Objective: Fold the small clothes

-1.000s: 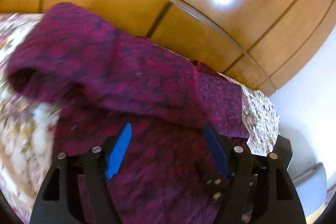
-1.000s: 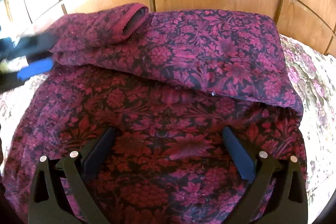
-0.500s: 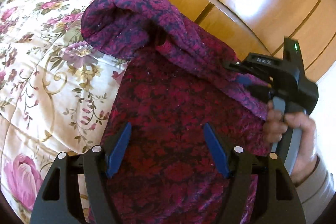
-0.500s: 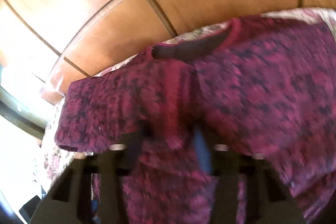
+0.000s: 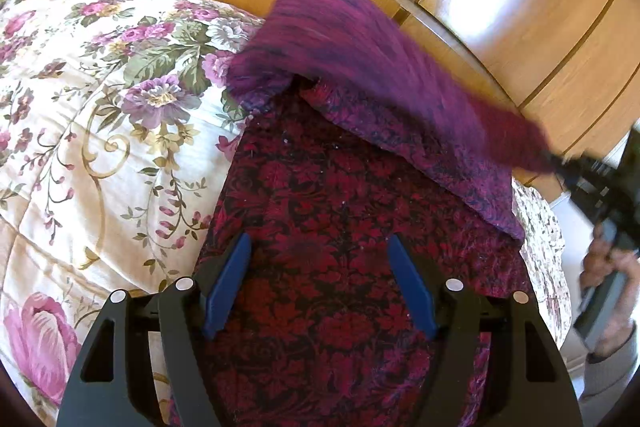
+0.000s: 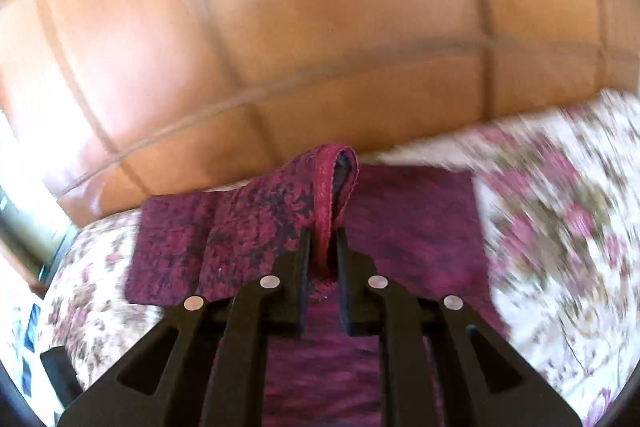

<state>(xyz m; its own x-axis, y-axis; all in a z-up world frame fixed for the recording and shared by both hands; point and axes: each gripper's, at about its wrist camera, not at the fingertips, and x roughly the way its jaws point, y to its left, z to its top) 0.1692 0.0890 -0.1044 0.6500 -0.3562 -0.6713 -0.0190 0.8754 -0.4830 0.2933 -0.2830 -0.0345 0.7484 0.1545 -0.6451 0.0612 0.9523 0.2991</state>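
The left gripper [image 5: 320, 287] consists of a matte black frame with triangular cut-outs in each outer arm, four round silver pivot pins, and two fingers faced with blue pads [image 5: 226, 285]. The right gripper [image 6: 323, 255] has the same black linkage frame, triangular cut-outs and four silver pins; its pads appear dark. The right hand [image 5: 608, 291] grips a black and grey handle; a grey-beige sleeve [image 5: 612, 371] with a ribbed cuff covers the wrist.

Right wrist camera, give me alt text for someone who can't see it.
The right gripper is shut on the ribbed hem of a maroon floral garment, lifting it above a floral quilt. A wooden headboard fills the blurred background.
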